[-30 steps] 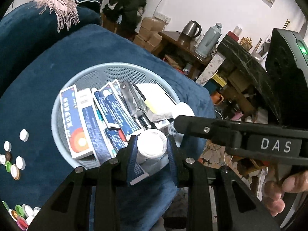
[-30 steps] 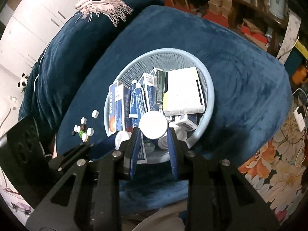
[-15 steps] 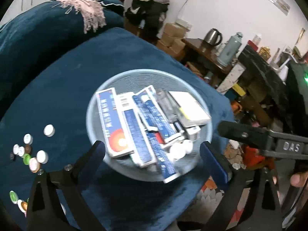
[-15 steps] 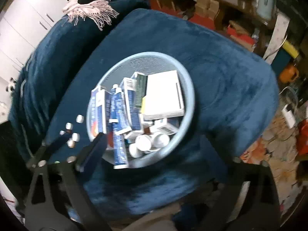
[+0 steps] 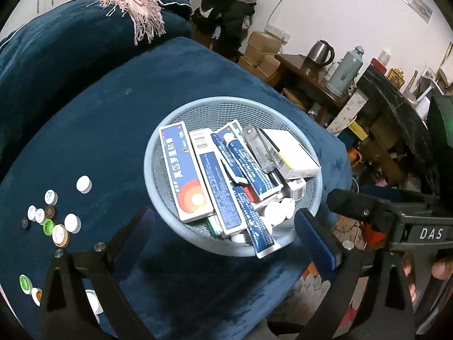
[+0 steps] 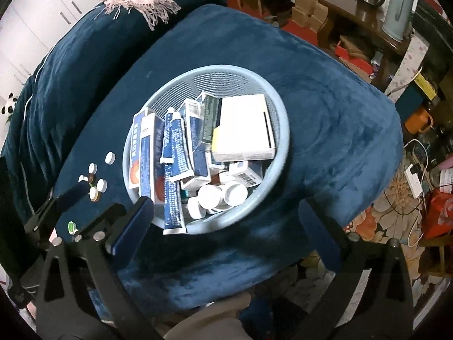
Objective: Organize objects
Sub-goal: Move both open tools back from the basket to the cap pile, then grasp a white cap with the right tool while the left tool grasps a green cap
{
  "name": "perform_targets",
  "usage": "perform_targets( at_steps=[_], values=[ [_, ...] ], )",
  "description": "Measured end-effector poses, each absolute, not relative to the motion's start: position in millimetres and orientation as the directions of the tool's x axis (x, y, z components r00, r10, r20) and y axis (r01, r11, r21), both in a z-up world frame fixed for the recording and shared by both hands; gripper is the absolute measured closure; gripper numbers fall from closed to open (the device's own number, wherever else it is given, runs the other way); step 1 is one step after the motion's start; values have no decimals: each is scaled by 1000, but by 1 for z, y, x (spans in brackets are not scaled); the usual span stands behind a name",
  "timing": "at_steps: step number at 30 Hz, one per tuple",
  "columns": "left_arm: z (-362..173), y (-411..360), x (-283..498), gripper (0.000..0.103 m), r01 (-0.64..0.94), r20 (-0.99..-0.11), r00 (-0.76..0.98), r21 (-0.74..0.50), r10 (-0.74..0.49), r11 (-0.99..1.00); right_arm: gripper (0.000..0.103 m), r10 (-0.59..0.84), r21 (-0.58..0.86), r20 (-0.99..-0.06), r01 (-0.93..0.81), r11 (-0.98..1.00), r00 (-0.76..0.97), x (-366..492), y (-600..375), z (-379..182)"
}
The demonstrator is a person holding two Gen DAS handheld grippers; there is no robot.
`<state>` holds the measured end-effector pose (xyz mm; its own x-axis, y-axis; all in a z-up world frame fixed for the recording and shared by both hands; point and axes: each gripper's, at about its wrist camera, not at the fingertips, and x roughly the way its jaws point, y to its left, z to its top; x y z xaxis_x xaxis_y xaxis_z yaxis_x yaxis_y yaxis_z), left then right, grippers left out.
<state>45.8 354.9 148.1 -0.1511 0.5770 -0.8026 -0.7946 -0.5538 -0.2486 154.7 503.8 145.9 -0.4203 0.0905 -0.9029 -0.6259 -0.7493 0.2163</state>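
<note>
A: Grippers are held wide apart here. The left gripper (image 5: 223, 232) is spread with nothing between its fingers, and the right gripper (image 6: 229, 221) is likewise spread and empty, both hung over the near rim of the basket (image 5: 198, 107) at frame centre.

B: Where is the load kept?

A: Medicine boxes (image 5: 184, 172), a tube (image 6: 172, 144) and white bottles (image 6: 220, 195) are piled inside the basket, probably to be contained together. Loose bottle caps (image 5: 53, 215) are scattered at lower left on the blue cushion (image 5: 99, 113), likely unsorted.

Lived-in home, blue sofa (image 5: 85, 113), kettle (image 5: 321, 49), thermos (image 5: 344, 72), stacked boxes (image 5: 262, 46)
</note>
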Motion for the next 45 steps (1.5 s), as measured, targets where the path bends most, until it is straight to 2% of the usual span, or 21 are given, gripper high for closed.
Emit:
perform_targets(
  at_steps=[15, 21, 28, 36, 43, 44, 45],
  values=[
    [149, 315, 17, 3, -752, -792, -183, -269, 583, -602, 0, 81, 183, -908, -563, -806, -411, 116, 469, 155],
    [142, 274, -14, 3, -705, -806, -230, -248, 546, -664, 0, 47, 174, -906, -472, -864, -420, 75, 431, 156],
    [130, 202, -60, 3, -575, -817, -306, -251, 489, -779, 0, -22, 178, -908, -339, -924, -419, 15, 370, 150],
    [88, 123, -101, 3, -389, -855, -343, -246, 388, -888, 0, -82, 158, -926, -180, -971, -368, -47, 299, 117],
    [53, 82, -125, 3, -278, -886, -370, -182, 280, -943, 2, -41, 80, -954, -120, -990, -297, -88, 277, 65],
    [49, 80, -127, 3, -271, -888, -367, -182, 276, -945, 3, -30, 63, -959, -109, -992, -282, -91, 276, 55],
    [43, 78, -130, 3, -261, -892, -363, -181, 270, -948, 9, -17, 44, -965, -97, -994, -261, -95, 275, 45]
  ],
)
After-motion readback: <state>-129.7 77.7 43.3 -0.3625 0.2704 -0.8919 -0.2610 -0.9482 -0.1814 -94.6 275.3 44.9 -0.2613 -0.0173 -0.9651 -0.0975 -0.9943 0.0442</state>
